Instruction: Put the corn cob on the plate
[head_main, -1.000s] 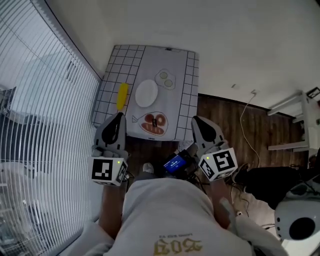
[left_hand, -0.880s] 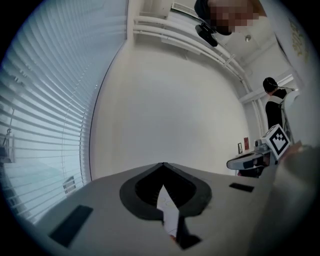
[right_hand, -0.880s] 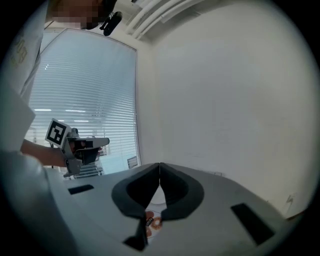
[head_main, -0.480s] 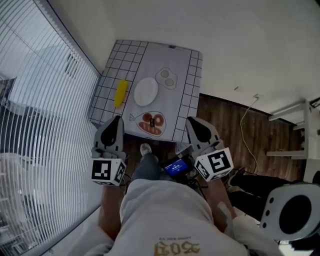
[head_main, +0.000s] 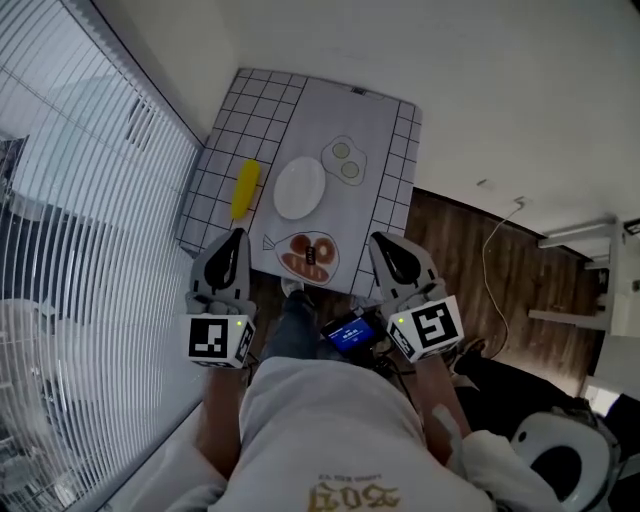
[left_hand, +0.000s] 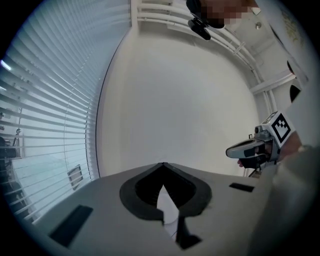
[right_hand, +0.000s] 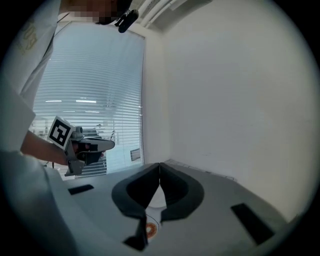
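A yellow corn cob (head_main: 244, 189) lies on the left side of a small table (head_main: 228, 128) with a black-on-white grid cloth. Just right of it sits an empty white plate (head_main: 300, 187). My left gripper (head_main: 237, 236) hovers at the table's near left corner, jaws shut and empty. My right gripper (head_main: 377, 241) hovers at the near right corner, also shut and empty. In the left gripper view the shut jaw tips (left_hand: 163, 164) point at a bare wall. The right gripper view shows its shut tips (right_hand: 159, 165), with a sliver of the plate below them.
A printed mat (head_main: 368, 115) with drawings of eggs (head_main: 346, 162) and a plate of food (head_main: 308, 255) covers the table's middle. Window blinds (head_main: 70, 200) run along the left. A white wall lies beyond the table; wooden floor (head_main: 470, 250) with a cable is at the right.
Both grippers have drifted forward toward the table's near edge, still shut. The view has shifted, so the table sits slightly further right and the round white object at lower right has slid down.
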